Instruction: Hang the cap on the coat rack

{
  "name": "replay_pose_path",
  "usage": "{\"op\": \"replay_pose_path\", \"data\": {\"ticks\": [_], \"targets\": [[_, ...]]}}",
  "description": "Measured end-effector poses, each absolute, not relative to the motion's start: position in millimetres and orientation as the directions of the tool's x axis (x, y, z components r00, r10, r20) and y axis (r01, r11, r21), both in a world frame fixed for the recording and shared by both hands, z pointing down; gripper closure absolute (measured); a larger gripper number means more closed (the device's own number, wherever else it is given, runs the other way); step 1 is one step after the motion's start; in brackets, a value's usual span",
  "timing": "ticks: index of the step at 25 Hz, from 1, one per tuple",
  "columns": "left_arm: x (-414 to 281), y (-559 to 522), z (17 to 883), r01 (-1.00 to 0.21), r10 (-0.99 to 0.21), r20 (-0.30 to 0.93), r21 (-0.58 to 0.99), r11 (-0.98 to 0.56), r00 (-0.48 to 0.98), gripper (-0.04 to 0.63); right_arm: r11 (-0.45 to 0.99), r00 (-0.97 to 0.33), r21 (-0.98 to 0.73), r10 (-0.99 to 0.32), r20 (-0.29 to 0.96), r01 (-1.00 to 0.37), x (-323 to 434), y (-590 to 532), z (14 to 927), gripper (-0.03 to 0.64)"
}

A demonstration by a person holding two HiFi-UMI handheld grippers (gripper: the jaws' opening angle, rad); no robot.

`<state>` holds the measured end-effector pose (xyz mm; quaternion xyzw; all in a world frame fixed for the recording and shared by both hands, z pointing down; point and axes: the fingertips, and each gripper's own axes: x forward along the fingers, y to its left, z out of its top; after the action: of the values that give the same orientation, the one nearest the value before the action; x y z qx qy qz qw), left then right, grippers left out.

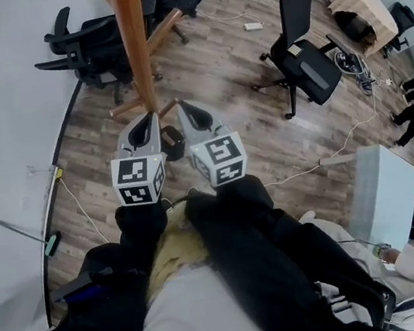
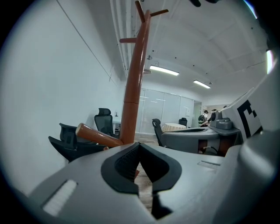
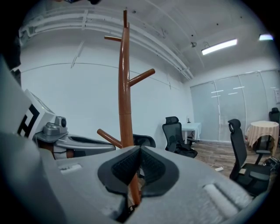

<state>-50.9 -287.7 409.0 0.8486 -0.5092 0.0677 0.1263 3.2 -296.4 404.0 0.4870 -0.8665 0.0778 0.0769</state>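
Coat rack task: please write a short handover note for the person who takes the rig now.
Left gripper: shut, empty.
Right gripper: shut, empty.
The tall brown wooden coat rack stands just ahead; its visible pegs are bare.
No cap shows clearly; a small dark thing between the grippers in the head view cannot be identified.
Done: nothing visible.
To do: find the cap, grasp it, hang it on a peg.

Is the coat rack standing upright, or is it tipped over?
Upright. The coat rack rises straight in the right gripper view, and in the head view its legs rest on the floor.
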Motion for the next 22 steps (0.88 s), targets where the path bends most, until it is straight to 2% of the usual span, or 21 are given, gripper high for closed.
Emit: {"op": "replay_pose_path", "data": {"ticks": [22], "targets": [[-41, -311, 400, -0.868, -0.838, 0.227, 0.130, -0.480, 0.497, 0.597, 0.532, -0.527, -0.013, -0.834, 0.161, -0.846, -1, -318, 389, 0.623]]}}
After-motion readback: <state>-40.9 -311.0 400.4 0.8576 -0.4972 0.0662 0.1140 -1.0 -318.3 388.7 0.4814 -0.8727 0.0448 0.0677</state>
